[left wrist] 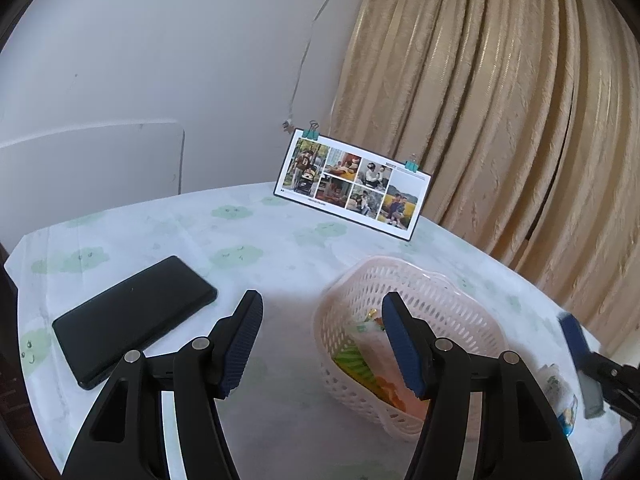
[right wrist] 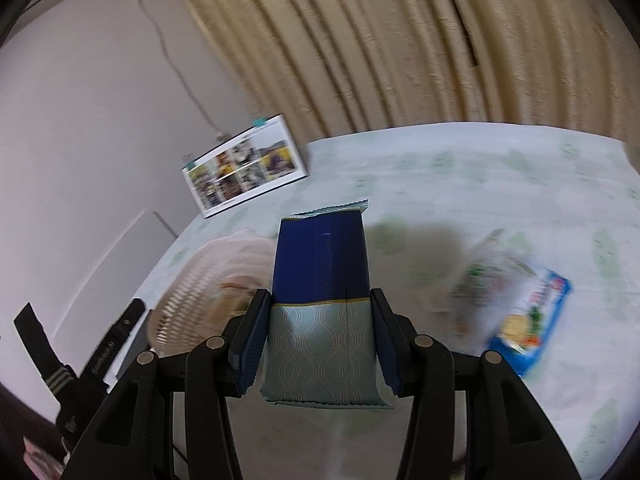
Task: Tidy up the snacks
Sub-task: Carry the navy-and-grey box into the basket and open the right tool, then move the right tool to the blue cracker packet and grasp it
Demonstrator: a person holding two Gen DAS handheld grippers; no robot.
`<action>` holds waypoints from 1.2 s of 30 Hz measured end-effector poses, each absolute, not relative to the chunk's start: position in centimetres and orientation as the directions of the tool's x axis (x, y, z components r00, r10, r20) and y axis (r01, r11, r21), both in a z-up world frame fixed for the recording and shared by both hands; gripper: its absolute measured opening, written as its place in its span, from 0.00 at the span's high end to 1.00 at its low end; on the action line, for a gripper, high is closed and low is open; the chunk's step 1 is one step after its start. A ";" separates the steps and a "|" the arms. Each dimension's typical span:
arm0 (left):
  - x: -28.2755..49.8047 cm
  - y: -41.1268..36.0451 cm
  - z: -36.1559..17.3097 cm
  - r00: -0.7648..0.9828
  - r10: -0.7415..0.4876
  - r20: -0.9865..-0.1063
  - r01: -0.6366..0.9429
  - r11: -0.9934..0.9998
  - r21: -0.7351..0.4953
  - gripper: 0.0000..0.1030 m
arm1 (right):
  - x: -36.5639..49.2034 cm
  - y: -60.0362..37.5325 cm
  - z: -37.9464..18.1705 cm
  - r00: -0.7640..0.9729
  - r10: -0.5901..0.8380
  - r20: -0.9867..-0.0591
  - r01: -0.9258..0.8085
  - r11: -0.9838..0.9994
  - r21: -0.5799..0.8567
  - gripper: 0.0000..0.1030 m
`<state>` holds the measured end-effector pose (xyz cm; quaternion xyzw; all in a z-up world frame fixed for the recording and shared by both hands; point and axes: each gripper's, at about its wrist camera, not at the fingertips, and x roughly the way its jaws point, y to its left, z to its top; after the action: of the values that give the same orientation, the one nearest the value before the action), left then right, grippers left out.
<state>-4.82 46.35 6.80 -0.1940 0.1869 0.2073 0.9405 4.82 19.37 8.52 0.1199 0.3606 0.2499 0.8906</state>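
A pink lattice basket (left wrist: 420, 292) stands on the table with several snack packets (left wrist: 360, 364) inside it. My left gripper (left wrist: 322, 344) hangs open and empty just left of the basket, its right finger overlapping the basket's near wall. My right gripper (right wrist: 318, 340) is shut on a blue and silver snack packet (right wrist: 320, 280), held up off the table to the right of the blurred basket (right wrist: 200, 280). That packet and gripper show at the right edge of the left wrist view (left wrist: 576, 344). Two more packets, a clear one (right wrist: 484, 276) and a blue one (right wrist: 528, 320), lie on the cloth.
A black phone (left wrist: 136, 316) lies at the table's left. A photo card (left wrist: 352, 184) with clips leans at the back against the wall. A beige curtain (left wrist: 500, 120) hangs behind the right side. A snack packet (left wrist: 560, 396) lies right of the basket.
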 end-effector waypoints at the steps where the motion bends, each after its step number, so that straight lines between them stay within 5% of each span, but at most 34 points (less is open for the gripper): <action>1: -4.8 46.5 6.7 0.845 0.317 -0.431 -0.463 0.837 -0.291 0.39 | 4.8 20.1 8.6 0.609 0.539 -0.582 -0.370 0.842 0.393 0.56; 14: -5.4 47.3 5.8 0.833 0.368 -0.412 -0.508 0.805 -0.307 0.39 | 5.6 28.2 8.0 0.530 0.603 -0.597 -0.461 0.795 0.394 0.55; 19: -5.3 47.7 5.5 0.830 0.359 -0.426 -0.510 0.798 -0.320 0.39 | 6.5 29.0 7.1 0.498 0.645 -0.580 -0.456 0.764 0.457 0.41; 36: -5.1 47.3 5.4 0.832 0.350 -0.431 -0.500 0.810 -0.307 0.39 | 5.3 24.7 7.5 0.555 0.585 -0.591 -0.417 0.811 0.411 0.41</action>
<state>-5.07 47.30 5.44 -0.2083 0.1799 0.2274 0.9341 5.31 24.66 7.48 0.1122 0.3746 0.2864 0.8747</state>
